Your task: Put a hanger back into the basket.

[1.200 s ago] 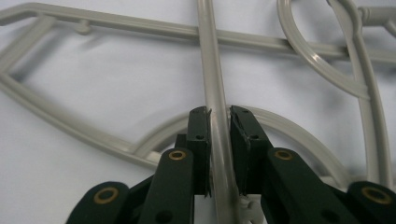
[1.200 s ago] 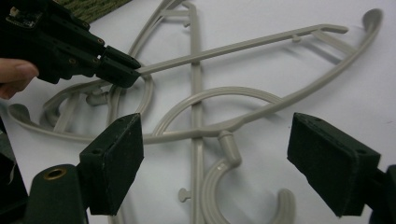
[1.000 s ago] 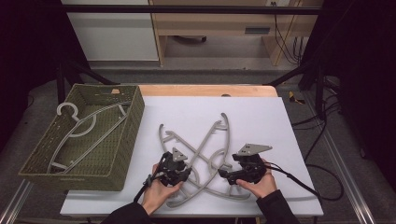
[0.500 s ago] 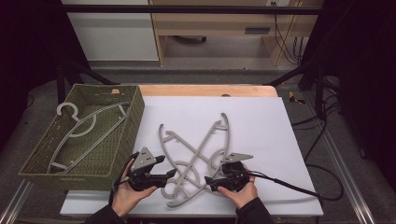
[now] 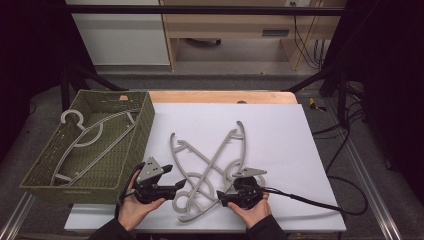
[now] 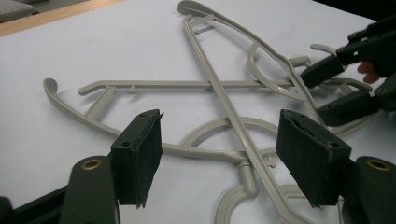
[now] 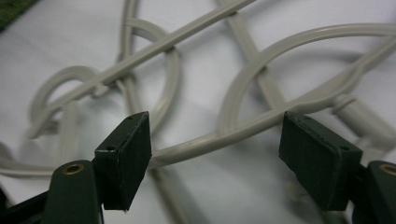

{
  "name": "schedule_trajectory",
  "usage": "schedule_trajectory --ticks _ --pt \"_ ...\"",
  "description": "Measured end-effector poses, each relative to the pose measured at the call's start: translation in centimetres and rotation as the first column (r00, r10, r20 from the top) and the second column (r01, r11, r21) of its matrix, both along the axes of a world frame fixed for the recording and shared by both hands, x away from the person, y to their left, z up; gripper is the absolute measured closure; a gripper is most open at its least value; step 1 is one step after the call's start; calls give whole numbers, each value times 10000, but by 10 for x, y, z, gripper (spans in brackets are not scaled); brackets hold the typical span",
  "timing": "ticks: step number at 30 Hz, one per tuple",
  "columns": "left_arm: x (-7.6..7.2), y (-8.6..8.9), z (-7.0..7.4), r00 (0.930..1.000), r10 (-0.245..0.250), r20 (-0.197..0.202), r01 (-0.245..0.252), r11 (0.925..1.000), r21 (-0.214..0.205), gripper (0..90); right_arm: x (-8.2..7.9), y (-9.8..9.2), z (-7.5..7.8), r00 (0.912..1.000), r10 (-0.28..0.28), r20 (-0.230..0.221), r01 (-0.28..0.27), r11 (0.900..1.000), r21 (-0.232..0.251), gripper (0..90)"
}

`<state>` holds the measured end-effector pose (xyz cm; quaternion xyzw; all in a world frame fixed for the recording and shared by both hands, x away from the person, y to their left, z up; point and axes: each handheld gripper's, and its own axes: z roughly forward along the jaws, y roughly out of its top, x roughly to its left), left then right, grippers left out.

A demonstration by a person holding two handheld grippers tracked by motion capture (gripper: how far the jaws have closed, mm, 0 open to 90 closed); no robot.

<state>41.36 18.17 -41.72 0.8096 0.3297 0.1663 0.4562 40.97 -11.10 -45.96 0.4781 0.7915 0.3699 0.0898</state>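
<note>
- White surface is carrying two crossed grey hangers.
- Left hand-held gripper is opening, released, beside them.
- Right hand-held gripper is closing around a hanger arm, not yet clenched.

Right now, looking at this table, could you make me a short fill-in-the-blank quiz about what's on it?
1. The two hangers on the white table lie ____ over each other.
2. The green basket holds ____ hanger.
3. The left gripper has its jaws ____.
4. The basket stands to the ____ of the white table in the high view.

Missing words: crossed; one; open; left
</note>
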Motion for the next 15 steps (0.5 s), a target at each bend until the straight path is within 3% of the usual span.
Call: schedule_trajectory --ticks 7,15 --pt "2 3 0 9999 111 5 -111 9999 -51 304 5 3 -6 9986 -180 -501 186 9998 96 224" --pt "4 3 -3 9999 115 -108 -115 9999 -25 306 17 9 -11 9953 -422 -874 504 9943 940 257"
